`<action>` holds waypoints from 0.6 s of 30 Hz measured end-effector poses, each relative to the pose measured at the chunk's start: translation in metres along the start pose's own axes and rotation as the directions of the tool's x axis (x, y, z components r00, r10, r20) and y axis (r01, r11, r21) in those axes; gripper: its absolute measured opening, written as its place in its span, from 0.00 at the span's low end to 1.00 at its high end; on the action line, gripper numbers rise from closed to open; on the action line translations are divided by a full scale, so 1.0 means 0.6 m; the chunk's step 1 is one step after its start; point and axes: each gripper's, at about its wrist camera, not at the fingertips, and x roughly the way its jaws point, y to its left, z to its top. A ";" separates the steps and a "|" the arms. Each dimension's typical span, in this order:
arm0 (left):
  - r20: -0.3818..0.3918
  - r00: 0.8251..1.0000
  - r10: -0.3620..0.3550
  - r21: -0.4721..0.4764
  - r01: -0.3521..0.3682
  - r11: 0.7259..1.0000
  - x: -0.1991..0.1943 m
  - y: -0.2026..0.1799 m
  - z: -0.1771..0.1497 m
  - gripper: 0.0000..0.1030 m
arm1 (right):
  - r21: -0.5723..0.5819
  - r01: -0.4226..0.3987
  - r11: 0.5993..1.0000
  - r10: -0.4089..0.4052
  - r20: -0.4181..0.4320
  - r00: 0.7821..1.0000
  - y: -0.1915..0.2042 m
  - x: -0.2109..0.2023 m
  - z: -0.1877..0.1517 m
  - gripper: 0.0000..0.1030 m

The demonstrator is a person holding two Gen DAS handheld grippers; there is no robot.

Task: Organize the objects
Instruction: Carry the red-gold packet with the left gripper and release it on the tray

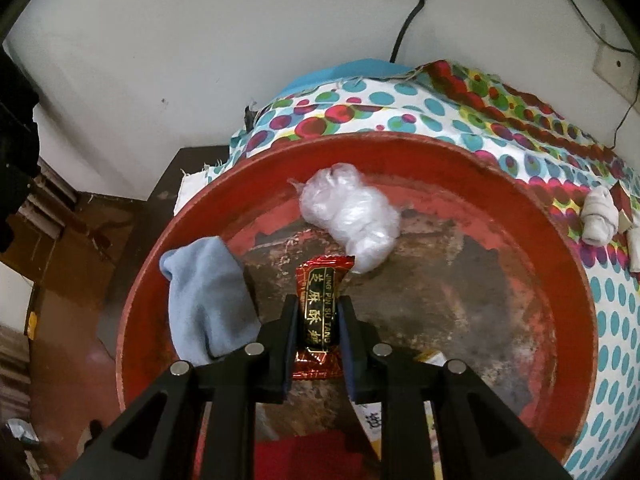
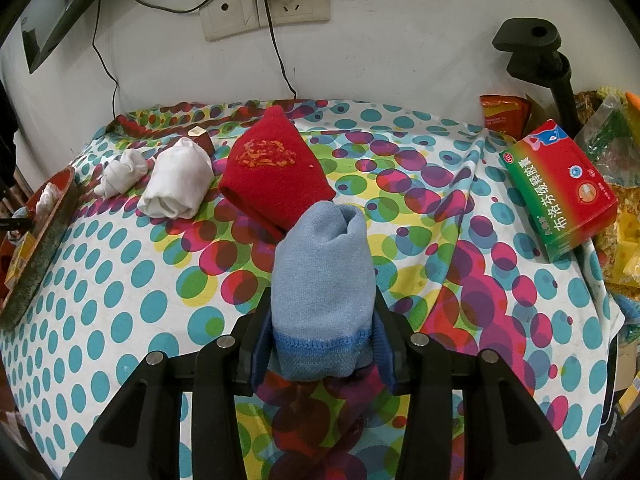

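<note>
Candy packet, glossy red with gold lettering, is pinched by the left gripper; right gripper clamps a pale-blue sock.

The red candy wrapper reads "JING PIN SU TANG"; the medicine box "OTC".

The table wears a dotted cloth. On it lie a red sock, two white rolled socks and, a medicine box at the right, and a red tray at the left edge.
</note>
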 end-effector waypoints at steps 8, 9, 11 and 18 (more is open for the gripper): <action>-0.017 1.000 0.014 -0.062 -0.015 0.998 0.012 0.028 -0.007 0.26 | -0.015 0.009 1.000 -0.009 -0.003 1.000 0.002 0.002 0.000 0.43; -0.015 1.000 0.017 -0.072 -0.018 0.997 0.012 0.033 -0.008 0.27 | -0.020 0.011 1.000 -0.011 -0.005 1.000 0.003 0.002 0.000 0.45; -0.018 1.000 0.007 -0.100 -0.009 0.995 0.011 0.044 -0.012 0.33 | -0.030 0.019 0.999 -0.019 -0.007 1.000 0.006 0.003 0.000 0.45; -0.020 1.000 -0.013 -0.123 0.011 0.992 0.003 0.059 -0.024 0.33 | -0.038 0.026 0.999 -0.027 -0.008 1.000 0.007 0.003 0.000 0.45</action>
